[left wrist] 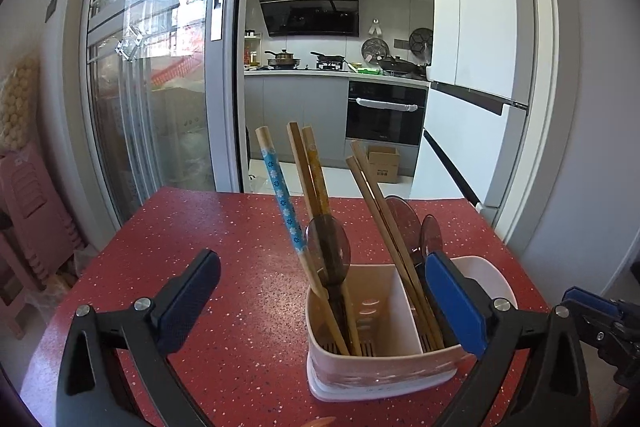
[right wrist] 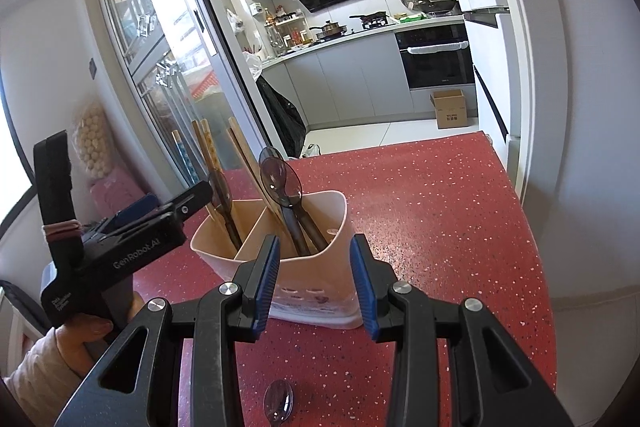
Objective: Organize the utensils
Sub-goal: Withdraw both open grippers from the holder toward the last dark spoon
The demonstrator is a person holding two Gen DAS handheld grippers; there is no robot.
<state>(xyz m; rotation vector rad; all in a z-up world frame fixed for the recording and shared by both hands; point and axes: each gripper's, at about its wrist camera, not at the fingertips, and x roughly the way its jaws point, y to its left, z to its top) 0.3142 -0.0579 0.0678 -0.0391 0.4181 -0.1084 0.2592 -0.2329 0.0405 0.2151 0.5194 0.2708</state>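
Your utensil holder (left wrist: pixel 376 355) stands upright on the red speckled table (left wrist: pixel 200 227) — a pale, smooth plastic tub with rounded corners and a divider that splits it into two compartments. In the left wrist view, the blue floral chopstick (left wrist: pixel 282 195) leans toward eleven o'clock out of the left compartment, beside a plain wooden pair (left wrist: pixel 308 171) that tilts the same way and a translucent brown spoon (left wrist: pixel 329 251) standing bowl-up. The right compartment holds another wooden chopstick pair (left wrist: pixel 384 223), also slanting to eleven, and two more smoky plastic spoons (left wrist: pixel 404 223) with bowls up.

Your left gripper (left wrist: pixel 320 301) is spread wide, its blue-padded fingers (left wrist: pixel 454 303) either side of the holder; the right finger overlaps the tub's right compartment, though you cannot tell whether it touches. Your right gripper (right wrist: pixel 314 281) is open to a medium gap and holds nothing, with the holder at twelve o'clock just beyond its tips. One loose spoon (right wrist: pixel 280 401) lies flat on the table at six o'clock — bowl toward the holder, below the right gripper's fingers.
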